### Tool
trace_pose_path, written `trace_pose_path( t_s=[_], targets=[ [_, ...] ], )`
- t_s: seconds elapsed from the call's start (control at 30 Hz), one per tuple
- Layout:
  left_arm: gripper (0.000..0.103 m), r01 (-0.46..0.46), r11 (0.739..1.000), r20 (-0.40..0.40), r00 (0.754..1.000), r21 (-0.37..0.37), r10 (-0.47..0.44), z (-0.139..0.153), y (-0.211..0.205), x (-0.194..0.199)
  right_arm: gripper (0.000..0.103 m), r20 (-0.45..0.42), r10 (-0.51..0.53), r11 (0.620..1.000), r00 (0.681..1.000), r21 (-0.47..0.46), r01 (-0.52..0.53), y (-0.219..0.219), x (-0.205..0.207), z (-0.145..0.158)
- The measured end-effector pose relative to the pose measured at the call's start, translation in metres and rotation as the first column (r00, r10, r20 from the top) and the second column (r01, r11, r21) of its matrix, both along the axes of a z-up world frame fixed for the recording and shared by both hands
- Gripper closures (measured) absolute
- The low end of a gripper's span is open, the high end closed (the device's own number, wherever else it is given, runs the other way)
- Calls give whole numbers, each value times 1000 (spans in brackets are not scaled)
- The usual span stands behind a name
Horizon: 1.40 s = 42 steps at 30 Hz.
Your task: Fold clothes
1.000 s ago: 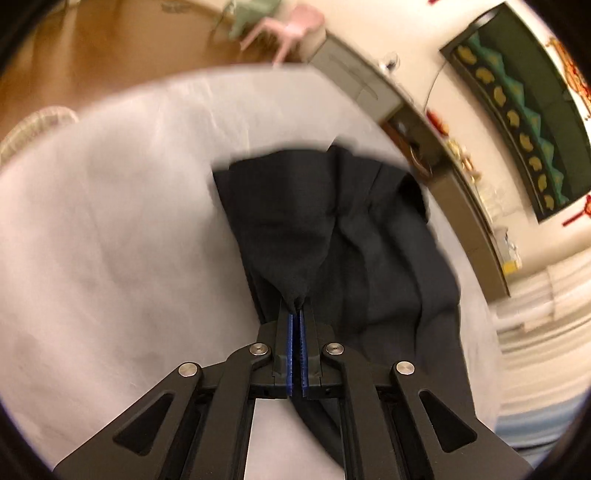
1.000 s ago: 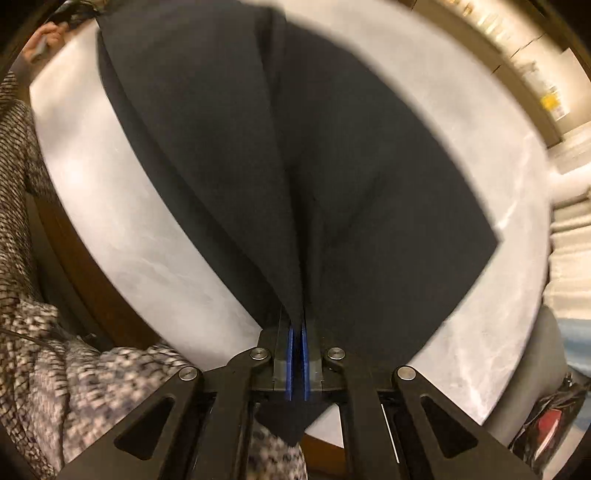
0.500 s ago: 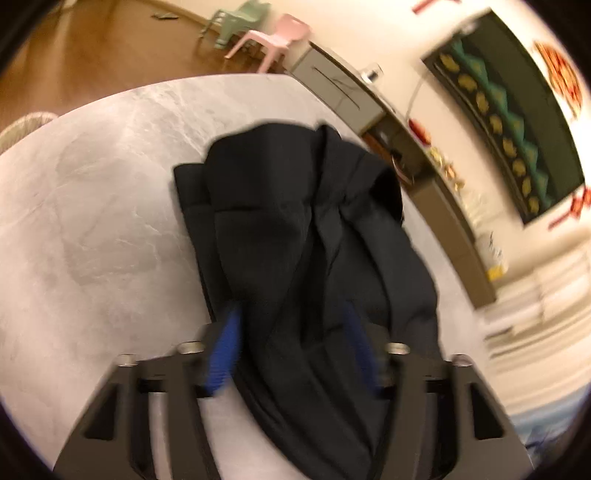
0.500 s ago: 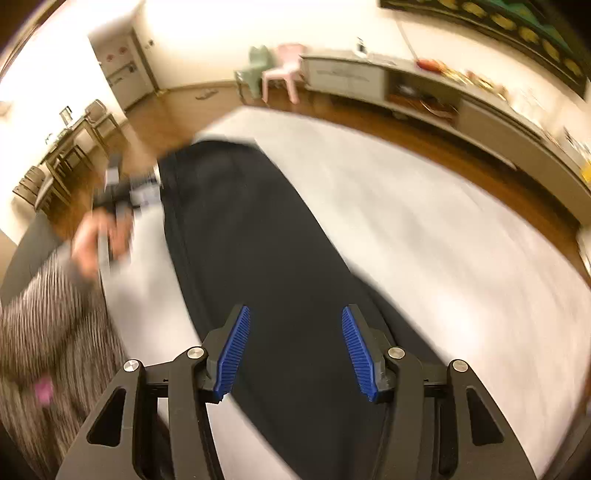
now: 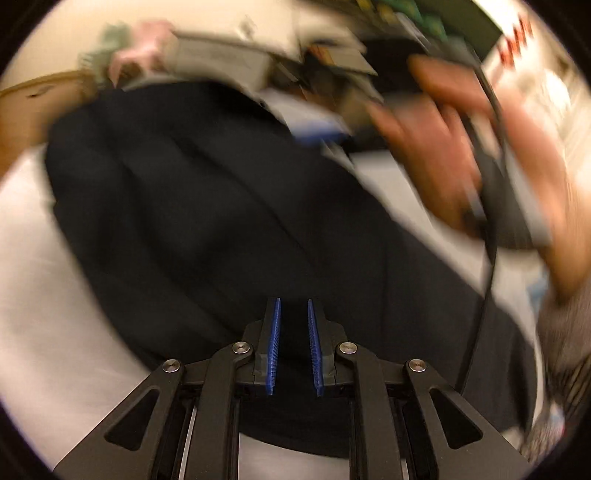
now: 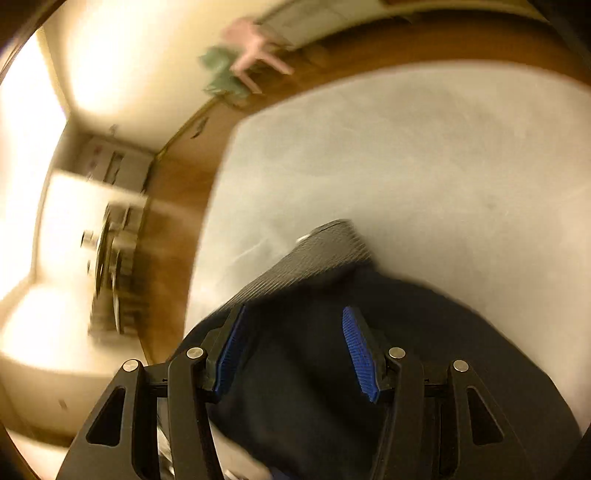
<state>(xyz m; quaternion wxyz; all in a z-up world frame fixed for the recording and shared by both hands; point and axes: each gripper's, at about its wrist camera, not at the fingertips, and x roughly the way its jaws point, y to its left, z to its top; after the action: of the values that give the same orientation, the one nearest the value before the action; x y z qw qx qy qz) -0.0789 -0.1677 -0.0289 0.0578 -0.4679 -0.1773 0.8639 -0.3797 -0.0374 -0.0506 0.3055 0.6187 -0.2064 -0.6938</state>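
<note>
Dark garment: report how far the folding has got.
Done: the dark garment lies in a long, creased bundle on the pale table, apparently folded over once. In hand: nothing; the left gripper and right gripper hang above it with blue pads apart, gripping no cloth. Left: at least another fold and smoothing, probably.

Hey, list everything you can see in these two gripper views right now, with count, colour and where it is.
garment: one, black, lying crumpled on the table under both grippers
table: one, pale grey marbled top
floor: brown wood, around the table
small chairs: two, pink and green, far by the wall, blurred
sideboard: one, grey, along the wall, blurred
wall hanging: one, dark green with yellow, top edge, blurred
left gripper: black with blue pads, narrow gap, over the garment
right gripper: black with blue pads, wide apart, nothing held
person's hand: one, gripping the right gripper's handle, blurred
</note>
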Motion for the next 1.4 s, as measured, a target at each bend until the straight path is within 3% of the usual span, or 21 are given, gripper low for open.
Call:
trace_pose_path(
  t_s=[0.1,0.17,0.3,0.33,0.4,0.47,0.5,0.57,0.6,0.63,0.7,0.73,0.83,0.97,1.03,1.07,1.13,1.2,1.27,1.33,1.4],
  targets=[
    [88,32,999,7,999,-10,-32,-4,4,-1,62,6,-39,999,999,15,38,-7,-19,-20],
    [89,26,999,17,1000,44,-26,-7,-3,-1,86,-19,-43,997,999,62,45,-21,-35,-30],
    [90,45,997,33,998,69,-47,-9,-4,-2,98,-260,57,981,964,195,-5,-58,-34,14],
    [90,52,996,35,998,68,-55,-9,-3,-2,98,-376,138,967,916,250,-43,-74,-22,42],
    [90,61,996,39,997,68,-64,-9,-1,-3,98,-568,355,917,743,367,-157,-109,19,93],
    [89,63,996,44,997,70,-66,-9,1,-5,99,-626,586,803,515,535,-263,-145,63,115],
    [89,62,996,46,997,69,-65,-9,1,-6,98,-590,680,724,436,634,-270,-162,73,113],
    [89,55,996,50,997,64,-58,-9,3,-7,97,-446,774,570,450,799,-190,-182,57,81],
    [89,52,997,52,997,62,-56,-9,4,-8,97,-406,781,530,475,833,-158,-185,47,72],
    [89,53,997,54,997,63,-57,-9,4,-8,92,-423,741,569,521,808,-152,-180,39,75],
    [88,60,996,59,996,69,-64,-9,4,-8,81,-498,587,737,639,654,-167,-163,27,92],
    [87,65,995,61,996,74,-70,-9,4,-8,74,-501,523,792,689,585,-175,-156,21,94],
    [85,66,994,61,996,82,-71,-10,0,-10,73,-430,429,846,794,501,-185,-148,7,78],
    [85,60,994,68,995,92,-66,-11,-1,-13,72,-317,317,871,894,470,-143,-135,-5,57],
    [85,63,994,67,995,92,-70,-10,0,-13,77,-297,330,846,896,514,-141,-142,-8,44],
    [85,66,994,66,995,91,-72,-11,-2,-12,88,-318,358,815,878,564,-128,-149,-6,41],
    [85,73,993,63,995,91,-79,-13,-6,-8,90,-408,411,783,815,616,-87,-167,-1,52],
    [85,77,992,64,994,97,-83,-12,-7,-7,90,-486,393,852,781,512,-110,-177,4,72],
    [85,77,991,70,994,111,-85,-13,-9,-8,87,-500,337,915,798,372,-154,-177,0,82],
    [84,75,989,78,993,130,-86,-13,-13,-10,65,-420,330,915,845,363,-177,-172,-8,73],
    [84,43,988,23,999,149,-47,1,-32,-6,63,-392,322,908,862,387,-163,-159,-9,69]
  ],
)
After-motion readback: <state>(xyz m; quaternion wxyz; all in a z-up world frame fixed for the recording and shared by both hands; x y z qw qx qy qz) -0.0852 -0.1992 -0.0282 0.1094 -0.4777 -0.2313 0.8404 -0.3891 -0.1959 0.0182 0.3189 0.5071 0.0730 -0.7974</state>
